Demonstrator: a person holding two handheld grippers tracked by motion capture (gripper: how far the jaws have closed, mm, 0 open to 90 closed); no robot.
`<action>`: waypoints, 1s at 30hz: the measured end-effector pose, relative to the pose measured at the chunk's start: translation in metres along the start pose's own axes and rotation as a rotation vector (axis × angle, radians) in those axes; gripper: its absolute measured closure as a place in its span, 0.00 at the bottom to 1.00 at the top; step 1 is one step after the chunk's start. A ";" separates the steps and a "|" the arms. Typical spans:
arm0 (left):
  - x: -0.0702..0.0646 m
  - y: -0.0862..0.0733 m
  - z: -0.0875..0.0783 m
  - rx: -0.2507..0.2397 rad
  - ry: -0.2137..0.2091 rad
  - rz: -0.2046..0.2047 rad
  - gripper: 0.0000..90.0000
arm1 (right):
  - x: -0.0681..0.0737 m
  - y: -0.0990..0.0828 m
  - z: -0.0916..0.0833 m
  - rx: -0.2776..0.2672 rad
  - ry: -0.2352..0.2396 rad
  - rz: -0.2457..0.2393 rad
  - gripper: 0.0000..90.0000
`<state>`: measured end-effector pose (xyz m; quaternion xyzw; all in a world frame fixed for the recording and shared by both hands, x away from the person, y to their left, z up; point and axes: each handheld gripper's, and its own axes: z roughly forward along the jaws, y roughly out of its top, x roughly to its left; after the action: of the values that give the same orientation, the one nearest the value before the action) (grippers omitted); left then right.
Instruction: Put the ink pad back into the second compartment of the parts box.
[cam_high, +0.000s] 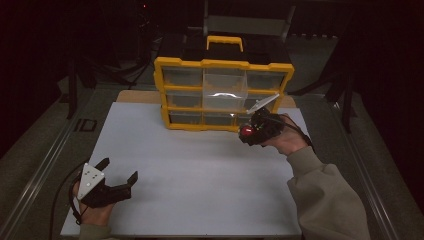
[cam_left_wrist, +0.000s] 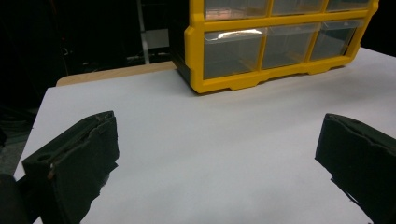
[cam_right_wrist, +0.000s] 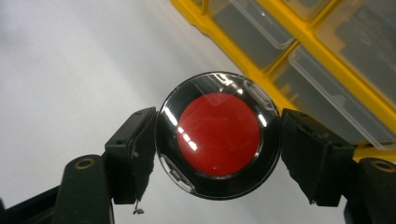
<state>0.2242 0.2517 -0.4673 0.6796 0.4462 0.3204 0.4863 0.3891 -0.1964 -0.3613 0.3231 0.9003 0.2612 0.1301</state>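
A yellow organizer cabinet (cam_high: 223, 64) with several clear drawers stands at the far middle of the white table (cam_high: 200, 170). My right gripper (cam_high: 248, 133) hovers just before its lower right corner, shut on a round black button with a red dome (cam_right_wrist: 218, 134); both pads press its rim. The red button (cam_high: 246, 131) faces the camera in the high view. My left gripper (cam_high: 119, 172) rests near the front left of the table, jaws wide apart with nothing between them. The cabinet's lower drawers (cam_left_wrist: 233, 51) lie ahead of it.
A wooden board edge (cam_high: 135, 96) shows behind the white sheet at the left of the cabinet. Metal rails (cam_high: 45, 170) run along both table sides. A yellow carry handle (cam_high: 225, 41) tops the cabinet. Dark surroundings beyond.
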 end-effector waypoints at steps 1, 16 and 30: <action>0.000 0.000 0.000 0.000 0.000 0.000 0.00 | -0.002 0.001 -0.002 -0.002 -0.005 0.001 0.33; 0.000 0.000 0.000 0.000 0.001 -0.002 0.00 | -0.014 0.011 -0.016 -0.010 -0.030 0.011 0.33; 0.001 0.000 0.000 0.000 0.001 -0.002 0.00 | -0.026 0.022 -0.026 0.012 -0.024 0.018 0.33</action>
<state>0.2240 0.2524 -0.4673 0.6790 0.4470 0.3203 0.4864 0.4097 -0.2087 -0.3258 0.3350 0.8972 0.2532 0.1365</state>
